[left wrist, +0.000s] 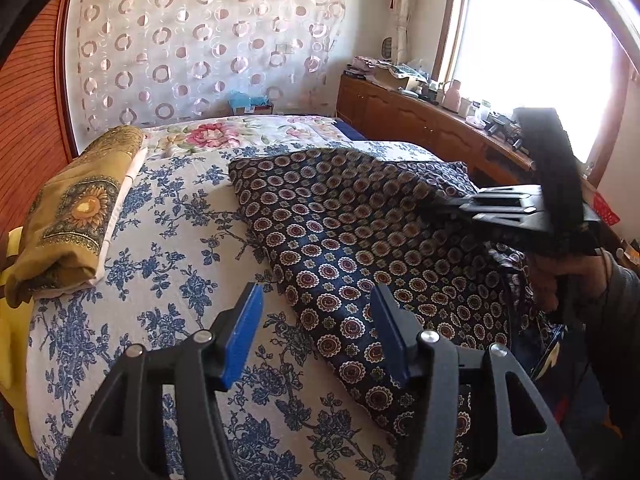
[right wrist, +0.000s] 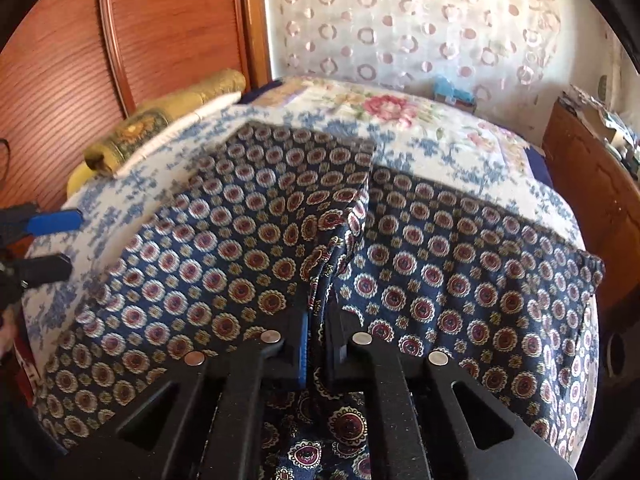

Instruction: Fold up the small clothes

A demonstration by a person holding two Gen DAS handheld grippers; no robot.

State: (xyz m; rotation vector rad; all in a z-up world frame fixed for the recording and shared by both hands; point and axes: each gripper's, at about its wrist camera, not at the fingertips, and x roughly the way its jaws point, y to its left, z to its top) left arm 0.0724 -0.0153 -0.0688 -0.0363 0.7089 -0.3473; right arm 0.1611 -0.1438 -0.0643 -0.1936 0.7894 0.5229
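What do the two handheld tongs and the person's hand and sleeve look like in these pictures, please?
The left tongs are matte black plastic with cut-out linkage arms, silver round pivot pins and flat blue pads on the fingers. The right tongs match: black frame, silver pins, blue pads. The hand on the black grip has a dark grey sleeve. No cables or markings show.

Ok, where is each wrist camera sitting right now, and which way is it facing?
Left wrist: above the bed's near edge, facing the headboard curtain; its open left gripper shows, plus the right gripper on the navy patterned garment.
Right wrist: low over the garment, facing the curtain; its jaws are shut on a fold, left gripper at the left edge.
Shared: garment, floral bedsheet, yellow pillow.
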